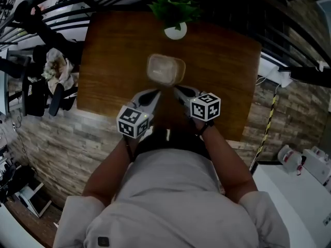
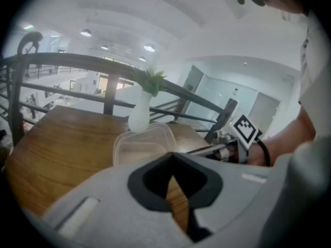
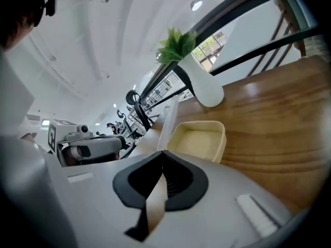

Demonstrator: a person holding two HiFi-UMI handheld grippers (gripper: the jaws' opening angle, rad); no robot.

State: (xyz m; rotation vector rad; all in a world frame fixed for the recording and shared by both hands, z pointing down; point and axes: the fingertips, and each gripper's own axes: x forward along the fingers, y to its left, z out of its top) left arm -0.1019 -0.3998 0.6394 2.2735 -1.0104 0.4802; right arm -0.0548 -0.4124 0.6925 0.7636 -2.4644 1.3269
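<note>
A cream plastic container (image 1: 166, 70) sits mid-table on the wooden tabletop (image 1: 222, 71). Its translucent lid (image 3: 168, 119) stands tilted along one side. My left gripper (image 1: 155, 93) is shut, its tips just short of the container's (image 2: 142, 144) near rim. My right gripper (image 1: 177, 90) is shut too, beside the left one at the same rim. In the right gripper view the lid's edge rises from right behind the jaw tips (image 3: 163, 152). Whether the lid is pinched there is not visible. The right gripper (image 2: 207, 150) also shows in the left gripper view, reaching toward the container.
A white vase with a green plant (image 1: 175, 15) stands at the table's far edge behind the container. Black railings (image 1: 77, 4) run past the far side. The table's near edge (image 1: 103, 112) lies just under my hands, with a stone-patterned floor beyond.
</note>
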